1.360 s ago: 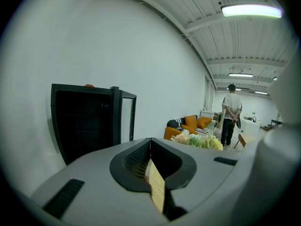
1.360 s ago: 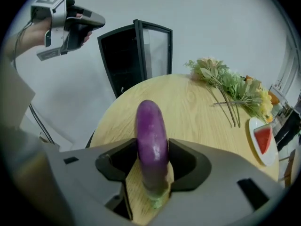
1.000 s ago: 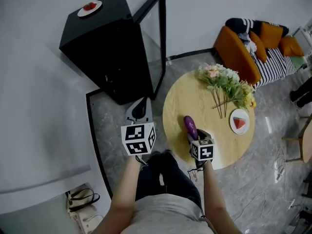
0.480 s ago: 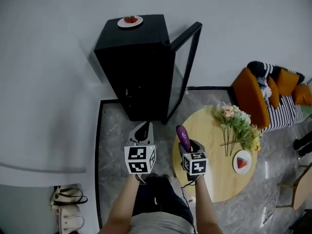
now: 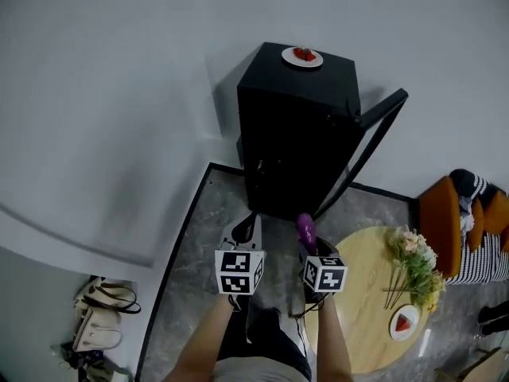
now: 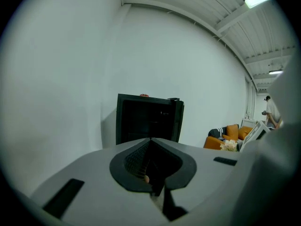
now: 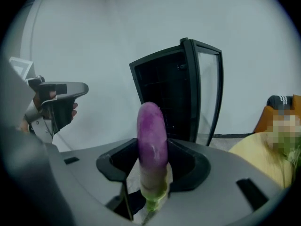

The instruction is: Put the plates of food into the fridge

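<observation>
The open fridge (image 5: 298, 134) now stands dead ahead, the table (image 5: 362, 281) swung aside; the right gripper (image 5: 309, 247) has its jaws clamped on an eggplant (image 5: 306, 228), held upright for carrying; the left gripper (image 5: 245, 228) has its jaws together, empty; the strawberry plate (image 5: 302, 57) sits atop the fridge, the watermelon plate (image 5: 404, 323) on the table.

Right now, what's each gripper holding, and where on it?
Right gripper clamps the long purple eggplant by its pale green stem end. Left gripper is shut on nothing.
</observation>
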`<action>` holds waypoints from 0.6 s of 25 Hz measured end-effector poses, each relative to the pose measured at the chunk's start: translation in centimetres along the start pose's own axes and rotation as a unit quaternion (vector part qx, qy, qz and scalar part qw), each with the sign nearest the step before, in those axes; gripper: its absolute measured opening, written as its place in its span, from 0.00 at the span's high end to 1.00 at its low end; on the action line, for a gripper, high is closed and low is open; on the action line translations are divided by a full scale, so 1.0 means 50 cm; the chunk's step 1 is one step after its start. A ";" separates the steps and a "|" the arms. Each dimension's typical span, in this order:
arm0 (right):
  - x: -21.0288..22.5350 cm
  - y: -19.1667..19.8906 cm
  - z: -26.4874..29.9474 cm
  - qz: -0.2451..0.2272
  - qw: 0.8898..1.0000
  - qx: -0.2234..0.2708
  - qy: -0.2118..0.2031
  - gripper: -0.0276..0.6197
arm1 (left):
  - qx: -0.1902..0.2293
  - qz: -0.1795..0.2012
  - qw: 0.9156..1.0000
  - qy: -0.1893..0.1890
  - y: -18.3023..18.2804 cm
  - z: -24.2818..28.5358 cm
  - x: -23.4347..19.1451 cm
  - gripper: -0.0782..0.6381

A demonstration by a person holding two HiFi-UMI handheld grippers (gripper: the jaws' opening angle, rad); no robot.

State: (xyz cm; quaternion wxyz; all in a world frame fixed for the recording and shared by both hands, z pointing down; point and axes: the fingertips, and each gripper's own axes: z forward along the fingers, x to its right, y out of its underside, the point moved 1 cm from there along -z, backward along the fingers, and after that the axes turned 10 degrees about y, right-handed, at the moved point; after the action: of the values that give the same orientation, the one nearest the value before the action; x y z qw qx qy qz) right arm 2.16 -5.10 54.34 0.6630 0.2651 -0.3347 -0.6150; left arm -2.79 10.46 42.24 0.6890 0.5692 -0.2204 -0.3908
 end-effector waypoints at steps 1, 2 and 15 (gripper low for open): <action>-0.014 -0.015 0.012 -0.003 1.000 0.002 -0.002 0.64 | 0.003 -0.003 1.000 -0.004 -0.004 0.004 -0.020 0.88; -0.026 -0.031 0.025 -0.005 1.000 0.005 -0.004 0.64 | 0.006 -0.006 1.000 -0.006 -0.010 0.011 -0.039 0.88; -0.141 -0.280 0.215 -0.013 0.999 0.037 0.023 0.64 | 0.040 -0.001 0.999 0.009 -0.137 0.138 -0.292 0.88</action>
State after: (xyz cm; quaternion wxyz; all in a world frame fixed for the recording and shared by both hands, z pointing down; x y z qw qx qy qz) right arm -15.19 1.09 49.65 0.6520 0.3081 -0.3386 -0.6044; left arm -18.64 17.45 39.48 0.6676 0.5998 -0.2292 -0.3769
